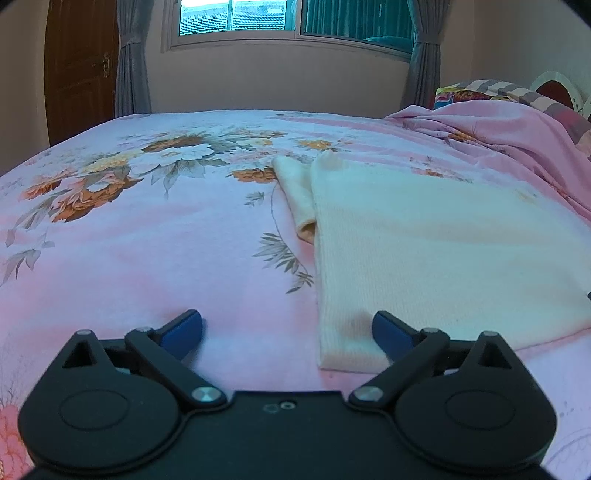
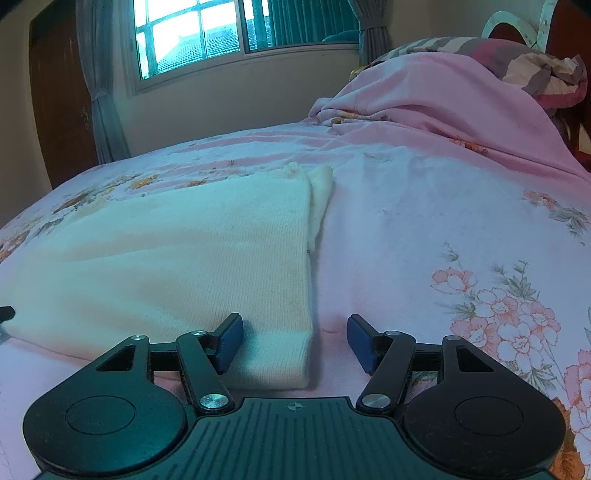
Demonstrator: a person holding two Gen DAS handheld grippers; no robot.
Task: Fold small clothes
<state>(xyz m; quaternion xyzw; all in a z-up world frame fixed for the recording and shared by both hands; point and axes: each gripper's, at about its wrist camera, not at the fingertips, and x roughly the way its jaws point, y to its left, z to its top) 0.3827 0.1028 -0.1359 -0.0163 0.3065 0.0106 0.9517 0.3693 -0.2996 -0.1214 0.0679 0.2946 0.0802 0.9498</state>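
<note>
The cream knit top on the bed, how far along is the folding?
Done: the cream knit top lies flat on the floral bedsheet, sleeves tucked alongside. In hand: nothing; the left claw and right claw stand open at its two near corners. Left: gripping and folding the body.

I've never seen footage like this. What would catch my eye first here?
Probably the cream knit garment lying flat on the pink floral bedsheet, a sleeve sticking out at its far corner. Next, the two black grippers with blue-padded fingers: the left gripper and the right gripper each stand open over a near corner of the garment's hem, gripping nothing. Behind, a bright window glows above the bed.
</note>
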